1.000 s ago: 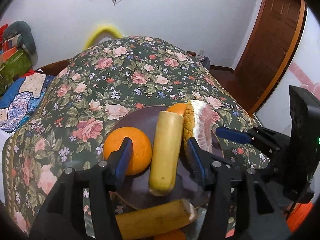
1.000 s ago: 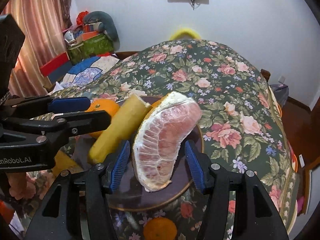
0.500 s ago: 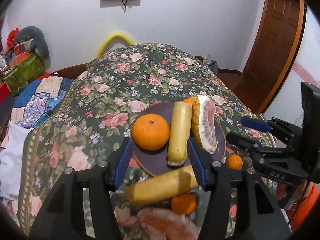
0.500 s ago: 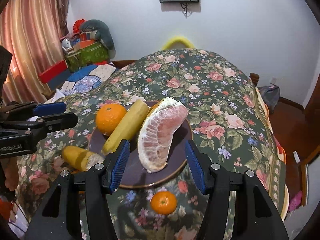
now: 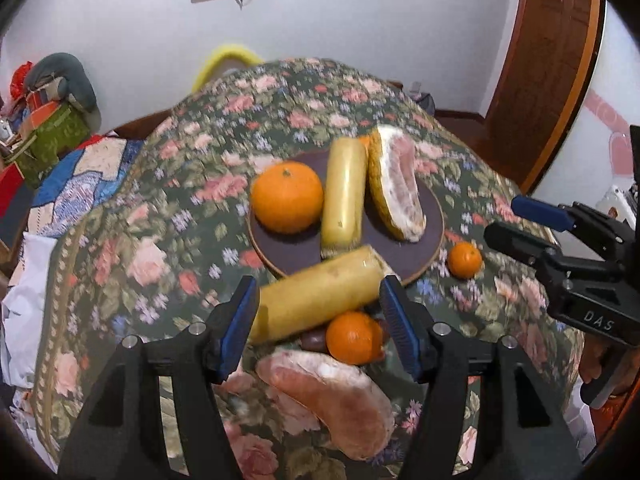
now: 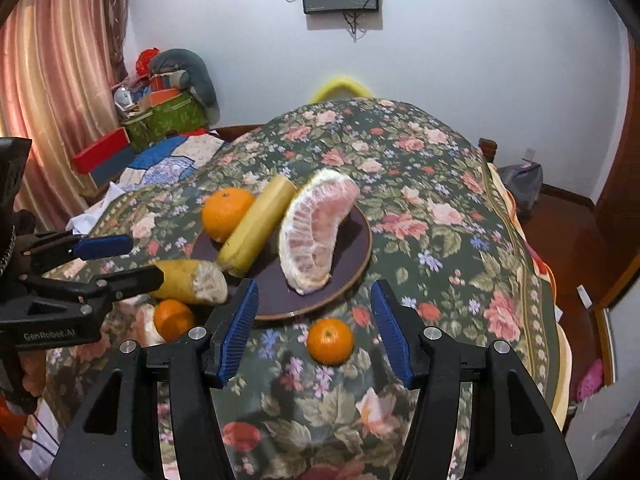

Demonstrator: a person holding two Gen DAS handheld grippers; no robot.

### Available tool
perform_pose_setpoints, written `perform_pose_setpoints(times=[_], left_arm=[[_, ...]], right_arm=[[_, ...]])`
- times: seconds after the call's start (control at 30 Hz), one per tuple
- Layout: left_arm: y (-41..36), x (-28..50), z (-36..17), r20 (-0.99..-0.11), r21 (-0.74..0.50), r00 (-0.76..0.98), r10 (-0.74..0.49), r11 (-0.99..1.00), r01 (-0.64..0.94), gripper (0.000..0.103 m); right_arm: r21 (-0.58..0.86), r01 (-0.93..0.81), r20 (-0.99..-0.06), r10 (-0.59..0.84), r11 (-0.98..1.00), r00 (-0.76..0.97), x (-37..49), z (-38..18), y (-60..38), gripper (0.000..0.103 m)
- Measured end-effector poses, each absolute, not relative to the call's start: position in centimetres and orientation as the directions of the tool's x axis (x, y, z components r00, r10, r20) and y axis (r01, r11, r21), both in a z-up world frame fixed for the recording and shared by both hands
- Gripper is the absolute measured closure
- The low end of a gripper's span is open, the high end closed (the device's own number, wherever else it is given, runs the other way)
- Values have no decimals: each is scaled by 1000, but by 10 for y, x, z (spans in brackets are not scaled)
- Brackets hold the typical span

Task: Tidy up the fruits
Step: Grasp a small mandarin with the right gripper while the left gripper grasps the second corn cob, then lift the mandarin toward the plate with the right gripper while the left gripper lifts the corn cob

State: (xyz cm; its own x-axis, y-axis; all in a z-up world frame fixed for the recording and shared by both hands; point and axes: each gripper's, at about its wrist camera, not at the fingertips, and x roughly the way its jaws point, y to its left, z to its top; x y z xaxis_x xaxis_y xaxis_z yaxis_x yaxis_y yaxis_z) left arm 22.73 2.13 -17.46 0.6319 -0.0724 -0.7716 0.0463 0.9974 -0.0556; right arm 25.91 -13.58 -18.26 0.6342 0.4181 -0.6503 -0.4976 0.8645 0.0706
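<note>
A dark brown plate point(image 5: 434, 240) on the floral cloth holds a big orange point(image 5: 286, 202), a banana piece point(image 5: 344, 196) and a pomelo wedge point(image 5: 396, 190). Near the plate's front edge lie a second banana piece point(image 5: 316, 298), a small orange point(image 5: 352, 338) and a peeled pomelo piece point(image 5: 328, 396). My left gripper point(image 5: 318, 328) hovers over these; its jaws are opening and the pads touch nothing. My right gripper point(image 6: 314, 328) stands open above another small orange point(image 6: 330, 340), just in front of the plate point(image 6: 360, 248). Each gripper shows in the other's view: right gripper point(image 5: 500, 219), left gripper point(image 6: 146, 260).
The table under the floral cloth point(image 6: 440, 216) drops off at the right edge towards a wooden floor and door point(image 5: 548, 60). Boxes and bundles point(image 6: 160, 116) are stacked at the back left. A few small dark fruits point(image 5: 314, 338) lie beside the near orange.
Both grippers have pulled back from the plate. The banana piece and pomelo wedge, earlier framed by the fingers, now lie farther off, and the loose fruit in front has come into view.
</note>
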Motion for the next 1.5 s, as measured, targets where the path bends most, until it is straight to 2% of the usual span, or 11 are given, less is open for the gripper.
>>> perform_pose_setpoints(times=[0.17,0.57,0.77,0.87,0.97,1.0,1.2,1.3,1.43,1.5], left_arm=[[13,232,-193,-792,-58,605,-80,997,55,40],[11,247,-206,-782,5,623,-14,1000,28,11],[7,254,-213,-778,54,627,32,998,17,9],[9,257,-214,-776,43,631,27,999,10,13],[14,259,-214,-768,39,639,37,999,-12,27],[17,260,-213,-767,18,641,25,1000,-17,32],[33,263,-210,-765,-46,644,-8,998,-43,46],[41,264,-210,-763,-66,646,-8,996,-65,52],[51,265,-209,-766,-124,640,-54,990,-65,53],[49,266,-209,-768,-109,638,-50,993,-53,53]], right_arm=[[64,-484,-675,394,873,623,259,-197,-139,48],[93,-456,-746,365,885,557,273,-234,-144,48],[105,-463,-752,375,880,542,274,-238,-142,48],[105,-471,-752,380,876,538,274,-238,-141,48],[112,-474,-750,387,874,536,274,-238,-141,49],[115,-473,-749,389,873,536,275,-238,-141,52],[135,-488,-747,412,862,522,274,-237,-139,71],[122,-489,-745,405,864,530,273,-236,-137,71],[129,-482,-739,408,867,535,273,-235,-140,72],[129,-480,-734,409,868,542,272,-233,-141,72]])
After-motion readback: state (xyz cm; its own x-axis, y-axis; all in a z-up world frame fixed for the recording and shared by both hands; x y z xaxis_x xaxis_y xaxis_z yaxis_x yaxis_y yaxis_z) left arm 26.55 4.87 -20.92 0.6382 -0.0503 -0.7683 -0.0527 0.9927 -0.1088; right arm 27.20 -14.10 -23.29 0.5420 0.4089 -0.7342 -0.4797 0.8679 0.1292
